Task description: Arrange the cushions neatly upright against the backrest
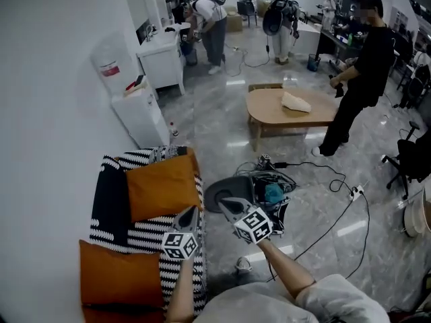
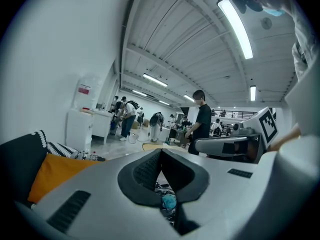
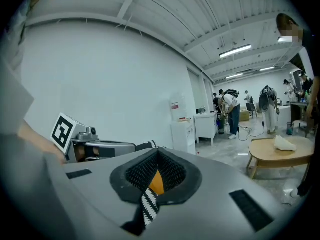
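Two orange cushions lie on a sofa with a black-and-white striped cover (image 1: 151, 237): one (image 1: 161, 186) at the far end, one (image 1: 121, 274) near me. A black cushion (image 1: 110, 195) rests along the wall side. My left gripper (image 1: 194, 211) hovers shut over the sofa's front edge, holding nothing. My right gripper (image 1: 223, 202) is beside it over the floor, also shut and empty. In the left gripper view the closed jaws (image 2: 160, 153) point across the room, with the orange cushion (image 2: 54, 176) at lower left. In the right gripper view orange cushion (image 3: 156, 182) shows below the closed jaws (image 3: 157, 151).
A white cabinet (image 1: 139, 116) and water dispenser (image 1: 108, 62) stand past the sofa's far end. A wooden coffee table (image 1: 286, 112) sits mid-room with a person in black (image 1: 363, 66) beside it. Cables and a bag of gear (image 1: 273, 188) lie on the floor right of the sofa.
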The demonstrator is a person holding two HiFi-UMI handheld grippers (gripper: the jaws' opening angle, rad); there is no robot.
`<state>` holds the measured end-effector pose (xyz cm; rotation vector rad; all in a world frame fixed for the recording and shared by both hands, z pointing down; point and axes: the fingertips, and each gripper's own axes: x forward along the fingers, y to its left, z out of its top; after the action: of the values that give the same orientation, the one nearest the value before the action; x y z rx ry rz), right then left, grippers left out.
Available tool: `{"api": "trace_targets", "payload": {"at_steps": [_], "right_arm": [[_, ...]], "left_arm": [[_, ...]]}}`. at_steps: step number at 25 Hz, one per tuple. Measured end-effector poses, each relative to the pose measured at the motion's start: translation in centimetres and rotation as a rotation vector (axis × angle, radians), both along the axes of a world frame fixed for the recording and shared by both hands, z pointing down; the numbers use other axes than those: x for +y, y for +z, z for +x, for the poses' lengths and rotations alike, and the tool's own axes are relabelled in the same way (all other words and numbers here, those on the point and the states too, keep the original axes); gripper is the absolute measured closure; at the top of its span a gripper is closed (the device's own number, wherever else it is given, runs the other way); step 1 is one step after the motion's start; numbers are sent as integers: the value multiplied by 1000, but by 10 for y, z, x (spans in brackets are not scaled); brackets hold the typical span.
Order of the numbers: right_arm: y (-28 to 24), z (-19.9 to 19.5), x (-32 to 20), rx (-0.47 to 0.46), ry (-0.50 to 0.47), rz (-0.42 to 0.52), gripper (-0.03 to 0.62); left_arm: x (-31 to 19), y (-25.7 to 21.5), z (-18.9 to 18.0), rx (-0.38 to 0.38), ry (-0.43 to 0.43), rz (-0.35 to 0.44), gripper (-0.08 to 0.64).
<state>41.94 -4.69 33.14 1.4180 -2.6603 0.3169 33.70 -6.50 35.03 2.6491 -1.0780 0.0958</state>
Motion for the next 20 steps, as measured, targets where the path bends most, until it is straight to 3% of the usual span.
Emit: {"api": "trace_targets", "payload": {"at_steps": [9, 20], "right_arm": [[23, 37, -47, -6, -57, -48, 566], [38, 36, -110, -17, -96, -78, 566]], "left_arm": [[-45, 24, 34, -4, -58, -51, 531], [-105, 37, 35, -13, -87, -76, 531]]}}
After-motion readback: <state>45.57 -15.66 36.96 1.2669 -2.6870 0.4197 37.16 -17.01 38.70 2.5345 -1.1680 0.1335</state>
